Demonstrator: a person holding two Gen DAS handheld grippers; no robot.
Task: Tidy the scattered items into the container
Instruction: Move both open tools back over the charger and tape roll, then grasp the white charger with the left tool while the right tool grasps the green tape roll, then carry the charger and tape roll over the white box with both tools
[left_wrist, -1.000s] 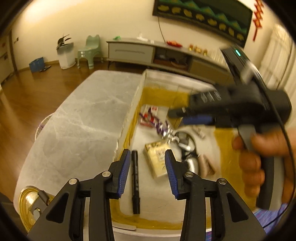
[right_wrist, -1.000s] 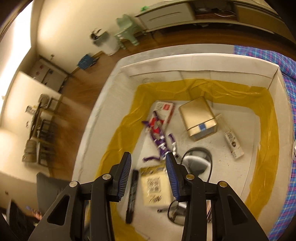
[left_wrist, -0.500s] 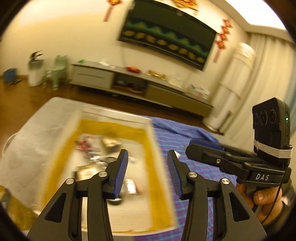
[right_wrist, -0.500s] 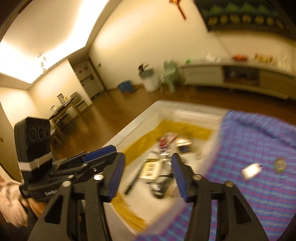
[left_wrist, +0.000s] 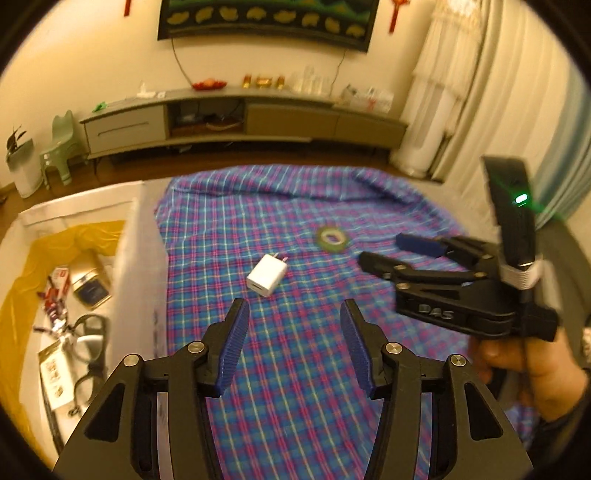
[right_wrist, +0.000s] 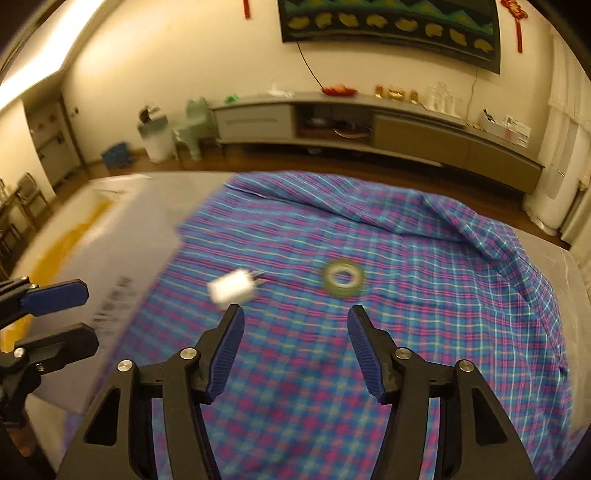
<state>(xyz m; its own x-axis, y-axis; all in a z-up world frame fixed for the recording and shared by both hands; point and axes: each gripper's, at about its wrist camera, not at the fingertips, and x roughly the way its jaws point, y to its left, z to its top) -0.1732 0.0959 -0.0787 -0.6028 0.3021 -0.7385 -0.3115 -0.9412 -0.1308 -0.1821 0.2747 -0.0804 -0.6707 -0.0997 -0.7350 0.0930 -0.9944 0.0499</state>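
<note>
Both views have swung from white box (left_wrist: 136, 258) to plaid cloth (left_wrist: 295, 406); left gripper (left_wrist: 293, 343) and right gripper (right_wrist: 295, 350), empty, jaws opening: straddle white plastic charger cube (left_wrist: 266, 279) squarely, then green tape ring (left_wrist: 331, 238) beyond.

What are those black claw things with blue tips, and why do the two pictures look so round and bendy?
They are grabbers, like big tongs, and a person holds one in each hand. Each has a tiny wide-eyed camera that bends the picture. One picture looks out from the left gripper, the other from the right gripper. Both are opening and nothing is between their blue fingers.

In the left picture you can also see the person's hand holding the other grabber.

On the checked cloth lie a white plug charger and a greenish ring that looks like a roll of tape. To the left stands a white box lined with yellow, already holding small items. The job is putting everything in there.
</note>
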